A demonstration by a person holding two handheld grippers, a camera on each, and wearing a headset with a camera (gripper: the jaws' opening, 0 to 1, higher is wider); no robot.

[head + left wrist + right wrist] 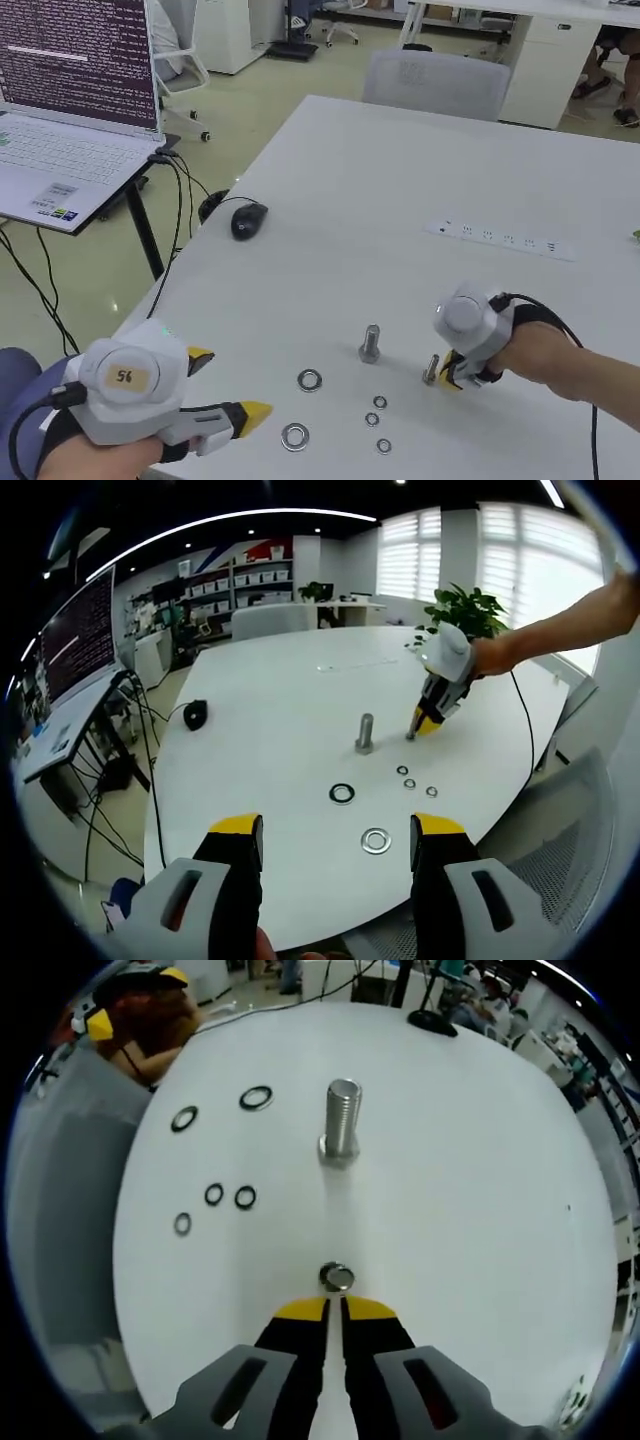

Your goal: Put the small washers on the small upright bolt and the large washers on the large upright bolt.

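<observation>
The large upright bolt [370, 343] stands mid-table, and the small upright bolt [431, 370] stands to its right. Two large washers [310, 380] [295, 436] and three small washers [380, 402] lie flat in front of the bolts. My right gripper [335, 1306] is shut with nothing between its fingers, and its tips sit just short of the small bolt [337, 1277]. The large bolt [341, 1120] rises beyond it. My left gripper [338, 827] is open and held near the table's front edge, short of the nearer large washer [376, 840]. That gripper [228, 385] holds nothing.
A black mouse [248, 220] lies at the table's left side and a white power strip [500, 240] at the far right. An open laptop [70, 100] sits on a stand left of the table. A grey chair [435, 85] stands at the far edge.
</observation>
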